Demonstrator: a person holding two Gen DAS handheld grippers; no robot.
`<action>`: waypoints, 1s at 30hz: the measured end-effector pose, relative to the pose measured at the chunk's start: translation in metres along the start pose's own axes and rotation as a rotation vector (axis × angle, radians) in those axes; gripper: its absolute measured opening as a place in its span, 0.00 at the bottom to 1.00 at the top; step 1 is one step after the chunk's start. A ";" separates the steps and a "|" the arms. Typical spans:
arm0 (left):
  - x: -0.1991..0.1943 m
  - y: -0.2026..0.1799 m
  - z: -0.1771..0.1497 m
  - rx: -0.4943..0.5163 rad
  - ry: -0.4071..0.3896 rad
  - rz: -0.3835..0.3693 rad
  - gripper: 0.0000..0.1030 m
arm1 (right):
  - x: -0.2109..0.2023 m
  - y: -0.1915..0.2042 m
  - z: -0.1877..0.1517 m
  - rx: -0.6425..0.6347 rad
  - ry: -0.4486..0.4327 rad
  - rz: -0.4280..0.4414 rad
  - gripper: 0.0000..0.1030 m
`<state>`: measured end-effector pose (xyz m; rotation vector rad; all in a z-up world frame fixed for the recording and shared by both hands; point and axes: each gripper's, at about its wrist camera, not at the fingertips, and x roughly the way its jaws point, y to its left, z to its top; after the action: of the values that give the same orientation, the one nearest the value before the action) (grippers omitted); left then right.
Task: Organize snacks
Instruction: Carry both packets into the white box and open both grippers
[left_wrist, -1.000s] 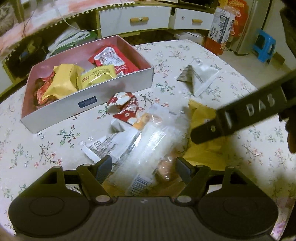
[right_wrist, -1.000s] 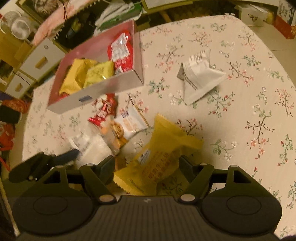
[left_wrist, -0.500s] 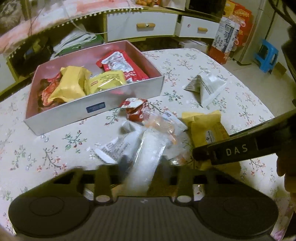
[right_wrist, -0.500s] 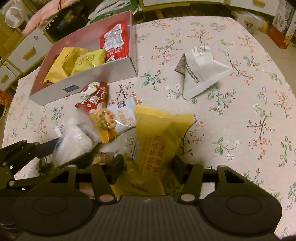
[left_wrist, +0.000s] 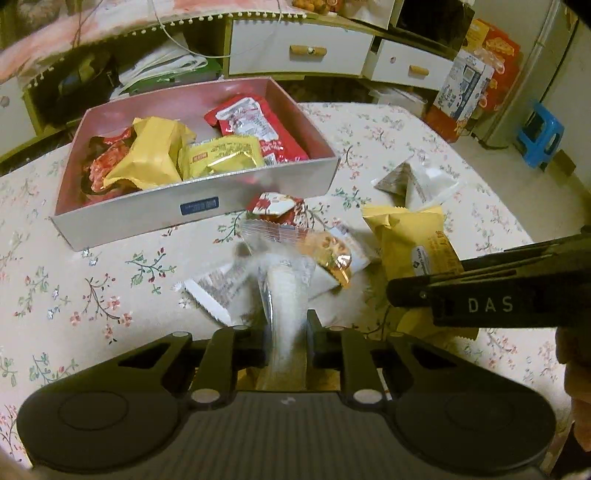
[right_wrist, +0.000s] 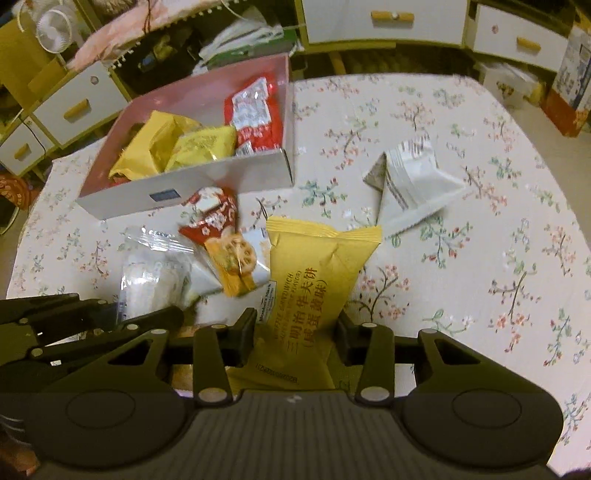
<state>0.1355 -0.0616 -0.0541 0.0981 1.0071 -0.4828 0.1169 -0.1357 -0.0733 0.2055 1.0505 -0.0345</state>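
My left gripper (left_wrist: 286, 321) is closing its jaws on a clear plastic snack packet (left_wrist: 284, 291), whose sides the pads press; the packet's far end sticks up. My right gripper (right_wrist: 295, 317) is closing too, with a yellow sandwich-biscuit packet (right_wrist: 314, 266) pinched between its pads. An open white box (left_wrist: 155, 210) with pink inside stands beyond, holding yellow and red packets. Between box and grippers lie a small red packet (left_wrist: 277, 206) and an orange-and-white cookie packet (left_wrist: 332, 258). The two grippers sit side by side, close together.
A white triangular packet (right_wrist: 410, 184) lies on the flowered tablecloth (right_wrist: 480, 277) to the right. Another flat white packet (left_wrist: 214, 291) lies under the clear one. White drawers (left_wrist: 299, 51), boxes and a blue stool (left_wrist: 539, 133) stand beyond the table's far edge.
Both grippers went from wide open to closed on their packets: the left on the clear packet, the right on the yellow one. Both packets' far ends have tilted up.
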 end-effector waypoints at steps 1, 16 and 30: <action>-0.001 0.001 0.001 -0.006 -0.003 -0.003 0.21 | -0.002 0.001 0.000 -0.009 -0.011 -0.004 0.38; -0.028 0.009 0.012 -0.103 -0.070 -0.045 0.20 | -0.014 0.012 0.007 -0.079 -0.114 -0.048 0.37; -0.041 0.025 0.023 -0.173 -0.134 -0.048 0.20 | -0.021 0.022 0.017 -0.125 -0.195 -0.066 0.37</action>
<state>0.1463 -0.0325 -0.0114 -0.1120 0.9172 -0.4376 0.1239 -0.1183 -0.0439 0.0527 0.8616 -0.0479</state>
